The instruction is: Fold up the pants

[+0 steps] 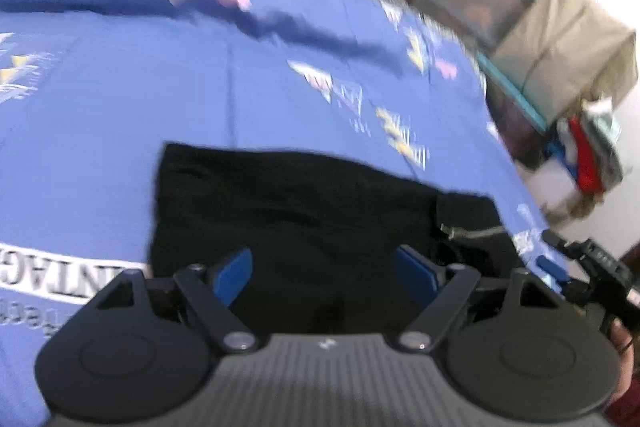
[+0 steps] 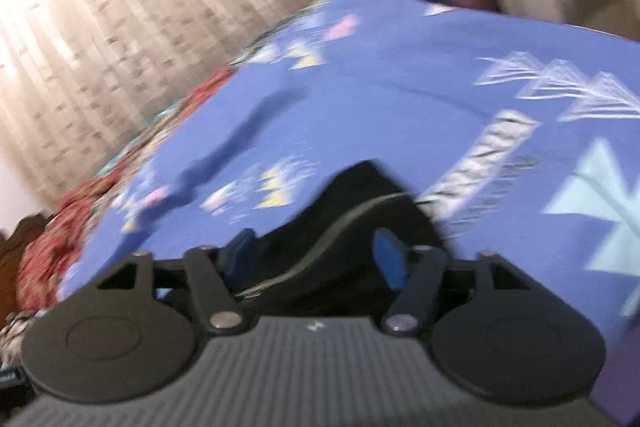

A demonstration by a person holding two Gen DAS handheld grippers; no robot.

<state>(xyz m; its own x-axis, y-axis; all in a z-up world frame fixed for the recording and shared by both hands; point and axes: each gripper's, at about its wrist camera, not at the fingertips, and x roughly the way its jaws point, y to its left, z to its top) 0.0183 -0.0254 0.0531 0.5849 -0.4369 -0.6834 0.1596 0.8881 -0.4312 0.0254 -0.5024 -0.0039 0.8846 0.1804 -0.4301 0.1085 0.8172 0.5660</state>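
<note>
Black linkage arms of my left tool (image 1: 323, 275) fill the lower frame, blue pads spread wide and empty above the folded black pants (image 1: 304, 211). These lie at lower centre on the blue patterned bedsheet (image 1: 280, 67). My right tool (image 2: 316, 255) likewise stands open, gripping nothing, with the pants' zippered edge (image 2: 340, 223) seen between its pads; contact is unclear through blur.
</note>
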